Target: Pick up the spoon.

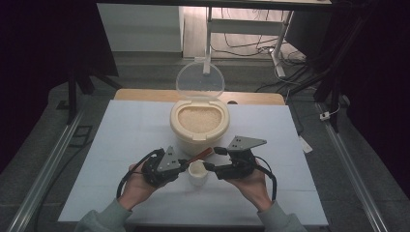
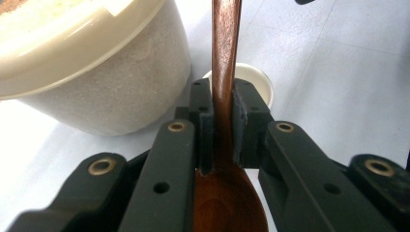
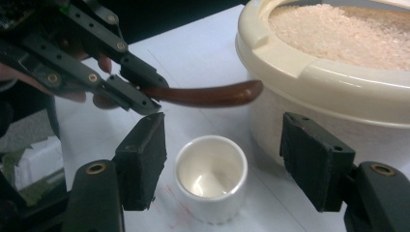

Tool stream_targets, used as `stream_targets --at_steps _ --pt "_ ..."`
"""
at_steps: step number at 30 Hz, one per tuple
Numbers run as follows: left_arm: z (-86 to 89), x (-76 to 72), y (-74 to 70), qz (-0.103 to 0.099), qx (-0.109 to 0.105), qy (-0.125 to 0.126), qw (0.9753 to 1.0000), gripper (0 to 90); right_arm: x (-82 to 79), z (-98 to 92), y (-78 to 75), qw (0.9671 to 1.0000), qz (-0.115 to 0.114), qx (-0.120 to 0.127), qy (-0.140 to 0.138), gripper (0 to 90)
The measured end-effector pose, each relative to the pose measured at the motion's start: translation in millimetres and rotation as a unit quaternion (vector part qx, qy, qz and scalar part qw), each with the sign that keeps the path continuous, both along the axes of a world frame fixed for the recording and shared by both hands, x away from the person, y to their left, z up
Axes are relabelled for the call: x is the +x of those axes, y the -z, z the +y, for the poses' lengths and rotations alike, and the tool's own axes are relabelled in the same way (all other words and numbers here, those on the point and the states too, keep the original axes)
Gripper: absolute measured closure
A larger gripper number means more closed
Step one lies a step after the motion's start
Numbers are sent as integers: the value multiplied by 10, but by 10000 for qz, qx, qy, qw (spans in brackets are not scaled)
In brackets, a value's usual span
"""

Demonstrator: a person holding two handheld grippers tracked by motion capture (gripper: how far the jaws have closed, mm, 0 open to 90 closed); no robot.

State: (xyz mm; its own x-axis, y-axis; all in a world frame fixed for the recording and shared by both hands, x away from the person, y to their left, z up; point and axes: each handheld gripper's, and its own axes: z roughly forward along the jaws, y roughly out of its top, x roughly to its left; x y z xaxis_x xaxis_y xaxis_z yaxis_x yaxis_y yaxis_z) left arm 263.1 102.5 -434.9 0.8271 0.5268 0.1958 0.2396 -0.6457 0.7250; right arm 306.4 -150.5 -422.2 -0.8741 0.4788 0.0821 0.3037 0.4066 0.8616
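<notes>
A cream tub [image 1: 199, 131] full of rice [image 1: 199, 117] stands mid-table with its clear lid [image 1: 199, 80] raised. Just in front sits a small empty white cup [image 1: 197, 171]. My left gripper [image 1: 183, 165] is shut on a brown wooden spoon [image 1: 202, 154]. In the left gripper view the jaws of that gripper [image 2: 223, 96] pinch the spoon [image 2: 225, 43] at its neck, bowl toward the camera, handle pointing away past the cup [image 2: 258, 79]. My right gripper [image 3: 222, 140] is open, its jaws on either side of the cup [image 3: 210, 176], without touching it. The spoon [image 3: 208, 95] hangs above.
The white table top [image 1: 125, 135] has free room left and right of the tub. The tub [image 3: 329, 87] stands close behind the right gripper's far jaw. A desk leg and cables [image 1: 280, 53] lie on the floor beyond the table.
</notes>
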Motion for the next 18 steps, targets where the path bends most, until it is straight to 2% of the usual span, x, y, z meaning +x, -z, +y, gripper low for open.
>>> stream_targets --at_steps 18 --pt "-27 -11 10 -68 -68 -27 10000 790 -28 70 3 9995 -57 274 116 361"
